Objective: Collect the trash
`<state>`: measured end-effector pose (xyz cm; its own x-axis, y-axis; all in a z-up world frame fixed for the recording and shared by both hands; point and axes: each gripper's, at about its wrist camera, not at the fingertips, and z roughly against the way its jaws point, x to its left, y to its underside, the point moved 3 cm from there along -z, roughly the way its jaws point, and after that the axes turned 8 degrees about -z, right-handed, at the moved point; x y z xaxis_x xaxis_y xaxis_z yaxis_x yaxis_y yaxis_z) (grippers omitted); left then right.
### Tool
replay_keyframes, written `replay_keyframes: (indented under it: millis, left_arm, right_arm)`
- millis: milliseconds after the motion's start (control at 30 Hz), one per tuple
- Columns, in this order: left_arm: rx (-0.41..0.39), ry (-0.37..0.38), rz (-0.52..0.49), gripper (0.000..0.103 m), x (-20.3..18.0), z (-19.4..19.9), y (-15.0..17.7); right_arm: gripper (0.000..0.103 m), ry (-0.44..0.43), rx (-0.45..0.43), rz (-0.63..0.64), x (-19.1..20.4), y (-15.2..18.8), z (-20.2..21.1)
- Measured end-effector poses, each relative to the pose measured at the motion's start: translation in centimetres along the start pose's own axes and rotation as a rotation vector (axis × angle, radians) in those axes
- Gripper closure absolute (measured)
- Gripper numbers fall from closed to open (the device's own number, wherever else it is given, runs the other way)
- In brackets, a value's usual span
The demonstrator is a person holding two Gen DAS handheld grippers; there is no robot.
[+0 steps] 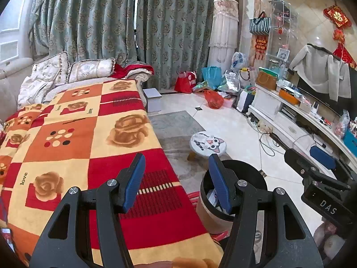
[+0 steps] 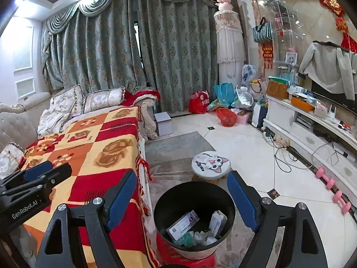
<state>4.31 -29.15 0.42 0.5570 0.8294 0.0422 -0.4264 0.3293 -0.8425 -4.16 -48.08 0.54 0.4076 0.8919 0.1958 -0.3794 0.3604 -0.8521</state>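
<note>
Hovering over the checked blanket [image 1: 93, 134] on the sofa, the left gripper [image 1: 176, 183] has its two blue-padded fingers [image 1: 133, 183] spread wide with nothing between them. Just beside the blanket's edge stands one black waste bin [image 1: 252, 172], partly hidden behind the right-hand finger; the right gripper [image 1: 321, 167] shows beyond the bin.

From the right wrist, the right gripper [image 2: 183, 201] also has two fingers [image 2: 242, 201] parted and empty, directly above the waste bin [image 2: 194, 192]. Inside the bin lie one flat white box [image 2: 181, 224], one smaller carton [image 2: 217, 222] and crumpled wrappers [image 2: 196, 237]. One cat-face stool [image 2: 210, 164] stands just behind the bin.
</note>
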Motion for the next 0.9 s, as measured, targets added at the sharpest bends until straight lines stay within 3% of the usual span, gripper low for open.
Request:
replay_keyframes:
  millis: [900]
  left_arm:
    - [-0.003,0.013,0.003,0.045,-0.07,-0.23,-0.04]
  right_arm:
    - [0.021,0.019,-0.008,0.035,0.55,0.11,-0.01]
